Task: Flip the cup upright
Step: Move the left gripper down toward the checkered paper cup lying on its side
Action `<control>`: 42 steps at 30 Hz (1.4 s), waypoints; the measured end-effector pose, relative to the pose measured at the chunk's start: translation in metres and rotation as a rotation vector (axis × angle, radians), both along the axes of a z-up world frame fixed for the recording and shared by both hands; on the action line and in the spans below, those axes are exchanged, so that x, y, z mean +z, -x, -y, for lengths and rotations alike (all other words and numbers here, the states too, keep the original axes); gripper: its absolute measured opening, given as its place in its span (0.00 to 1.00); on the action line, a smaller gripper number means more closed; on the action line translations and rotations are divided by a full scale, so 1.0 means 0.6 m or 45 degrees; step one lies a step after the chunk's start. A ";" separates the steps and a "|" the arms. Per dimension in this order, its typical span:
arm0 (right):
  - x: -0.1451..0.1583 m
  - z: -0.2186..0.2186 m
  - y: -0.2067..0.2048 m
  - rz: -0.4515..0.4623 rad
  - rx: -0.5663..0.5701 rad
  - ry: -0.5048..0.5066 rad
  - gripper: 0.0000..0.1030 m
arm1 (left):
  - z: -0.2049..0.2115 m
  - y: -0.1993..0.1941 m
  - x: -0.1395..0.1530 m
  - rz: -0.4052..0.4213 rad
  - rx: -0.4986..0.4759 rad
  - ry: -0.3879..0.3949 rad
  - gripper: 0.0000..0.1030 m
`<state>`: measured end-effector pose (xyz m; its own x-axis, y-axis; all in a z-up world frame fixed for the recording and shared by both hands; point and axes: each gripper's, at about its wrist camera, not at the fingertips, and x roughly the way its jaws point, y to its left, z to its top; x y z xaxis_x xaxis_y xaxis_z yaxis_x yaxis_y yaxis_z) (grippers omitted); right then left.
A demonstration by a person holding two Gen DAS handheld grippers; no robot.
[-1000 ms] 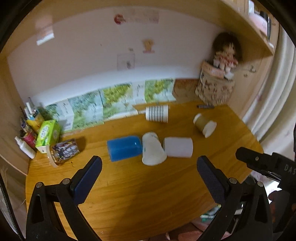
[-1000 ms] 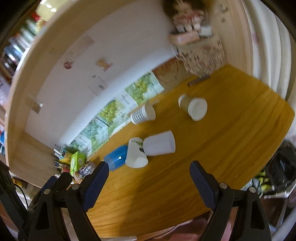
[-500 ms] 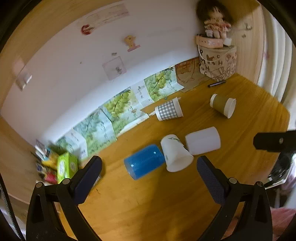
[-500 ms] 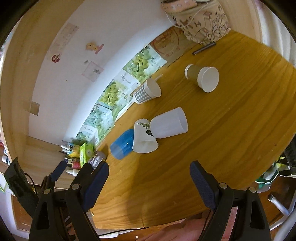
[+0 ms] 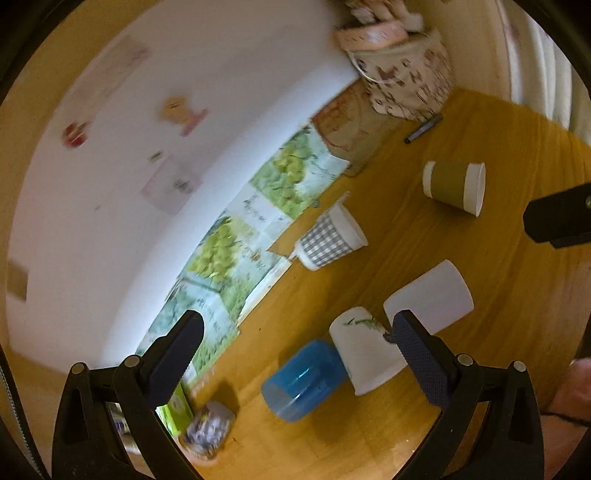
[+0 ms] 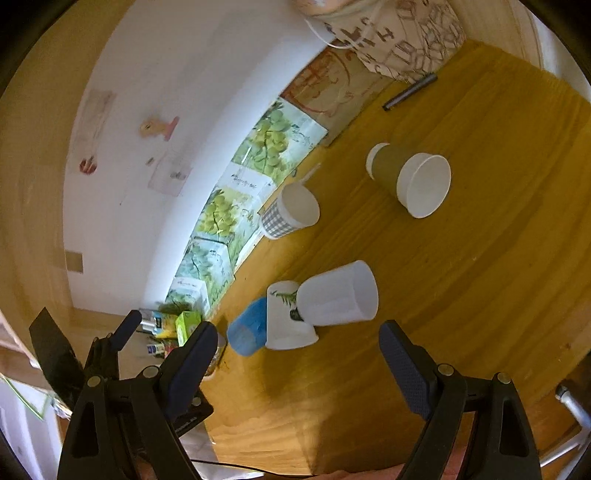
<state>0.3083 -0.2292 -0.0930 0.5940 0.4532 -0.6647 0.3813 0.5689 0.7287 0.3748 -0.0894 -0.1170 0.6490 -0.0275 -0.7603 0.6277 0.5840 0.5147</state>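
Several cups lie on their sides on the wooden desk (image 6: 461,295): a blue plastic cup (image 5: 303,380) (image 6: 247,332), a white leaf-print paper cup (image 5: 364,354) (image 6: 286,317), a frosted white cup (image 5: 430,299) (image 6: 338,295), a checked paper cup (image 5: 328,238) (image 6: 291,212) and a brown-sleeved paper cup (image 5: 454,186) (image 6: 410,177). My left gripper (image 5: 295,343) is open and empty above the blue and leaf-print cups. My right gripper (image 6: 295,354) is open and empty, in the air near the front of the cluster.
Grape-print sheets (image 6: 258,166) lean on the white wall. A patterned basket (image 6: 399,33) and a pen (image 6: 410,90) sit at the far right corner. A green tissue box (image 6: 186,323) and small bottles stand at the left end. The right gripper's body shows at the left wrist view's edge (image 5: 561,218).
Both grippers have moved forward over the desk and tilted, so the cups appear larger and nearer. Both stay open. No cup has moved.
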 end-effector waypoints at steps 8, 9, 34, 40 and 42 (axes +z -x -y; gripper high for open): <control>-0.043 0.038 -0.043 0.005 -0.016 -0.104 0.87 | 0.052 -0.049 -0.059 -0.035 -0.158 -0.215 0.99; -0.049 0.041 -0.050 0.008 -0.017 -0.117 0.87 | 0.057 -0.056 -0.065 -0.034 -0.176 -0.239 0.99; -0.169 0.079 -0.154 0.006 -0.020 -0.480 0.87 | 0.108 -0.205 -0.213 -0.123 -0.479 -0.675 0.99; -0.177 0.079 -0.161 0.001 -0.008 -0.469 0.87 | 0.117 -0.225 -0.231 -0.172 -0.460 -0.667 0.99; -0.180 0.079 -0.164 -0.001 -0.006 -0.469 0.87 | 0.119 -0.230 -0.237 -0.187 -0.458 -0.669 0.99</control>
